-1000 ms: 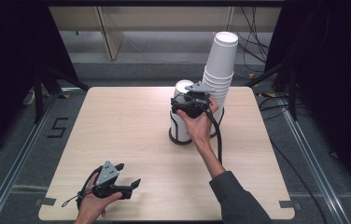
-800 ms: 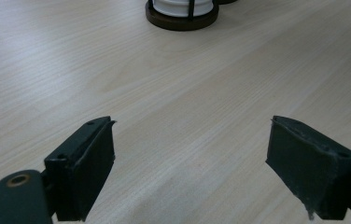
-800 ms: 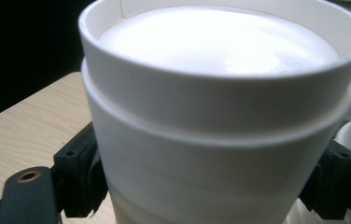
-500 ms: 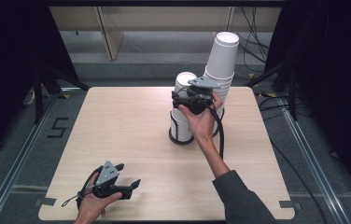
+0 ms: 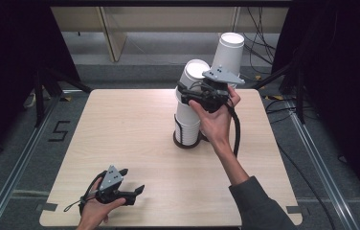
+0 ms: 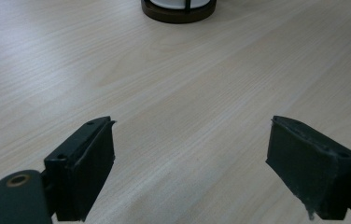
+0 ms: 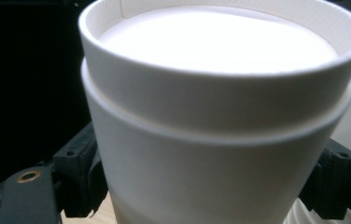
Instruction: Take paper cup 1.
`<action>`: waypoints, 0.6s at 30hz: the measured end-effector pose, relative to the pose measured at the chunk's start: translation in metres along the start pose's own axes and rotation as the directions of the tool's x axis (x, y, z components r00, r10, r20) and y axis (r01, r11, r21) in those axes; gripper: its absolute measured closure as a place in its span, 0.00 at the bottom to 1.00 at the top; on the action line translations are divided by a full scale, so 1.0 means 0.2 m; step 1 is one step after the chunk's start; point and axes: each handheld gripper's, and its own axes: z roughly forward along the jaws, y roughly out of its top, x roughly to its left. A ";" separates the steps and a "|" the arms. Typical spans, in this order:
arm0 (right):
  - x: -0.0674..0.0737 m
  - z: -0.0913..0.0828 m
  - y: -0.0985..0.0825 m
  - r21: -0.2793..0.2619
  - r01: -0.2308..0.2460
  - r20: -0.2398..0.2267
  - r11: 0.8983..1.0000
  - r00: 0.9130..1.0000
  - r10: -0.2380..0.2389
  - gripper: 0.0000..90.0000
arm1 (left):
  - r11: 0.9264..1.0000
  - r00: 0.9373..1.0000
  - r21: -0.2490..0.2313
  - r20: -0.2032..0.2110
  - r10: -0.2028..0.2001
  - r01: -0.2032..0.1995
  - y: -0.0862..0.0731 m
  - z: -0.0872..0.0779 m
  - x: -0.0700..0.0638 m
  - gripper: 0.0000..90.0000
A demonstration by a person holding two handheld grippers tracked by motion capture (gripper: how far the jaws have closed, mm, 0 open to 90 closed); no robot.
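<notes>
Cup separation about midway by look. Right hand-held gripper (image 5: 195,91) clamped on top paper cup (image 5: 196,76), jaws flanking cup wall in right gripper view; cup raised above cup stack (image 5: 187,122) in dark round holder (image 5: 186,142) mid-table, seemingly nearly free. Left to do: clear cup fully, set it down on table (image 5: 120,124). Second tall stack (image 5: 227,52) behind. Cup: white, ribbed, inverted, rim ridge beneath base. Left hand-held gripper (image 5: 132,192) near front edge, jaws apart, nothing between.

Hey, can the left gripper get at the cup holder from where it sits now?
Probably yes. The left gripper is open and holds nothing, and bare table lies between it and the cup holder.
</notes>
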 end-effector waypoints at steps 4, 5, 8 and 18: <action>0.03 -0.09 -0.01 -0.008 -0.008 -0.063 1.000 0.998 0.007 0.20 | 1.000 1.000 -0.018 0.003 -0.011 0.012 0.00 -0.01 0.00 0.16; 0.03 -0.11 -0.02 -0.005 0.006 -0.078 1.000 0.997 -0.007 0.20 | 1.000 1.000 -0.018 0.003 -0.011 0.012 0.00 -0.01 0.00 0.16; 0.07 -0.18 -0.07 0.025 0.010 -0.134 1.000 0.991 -0.006 0.20 | 0.999 1.000 -0.041 0.013 -0.023 0.024 0.01 -0.01 0.00 0.16; 0.12 -0.28 -0.37 0.099 0.035 -0.245 0.994 0.970 -0.010 0.20 | 0.995 0.998 -0.092 0.059 -0.025 0.030 0.01 -0.01 -0.01 0.16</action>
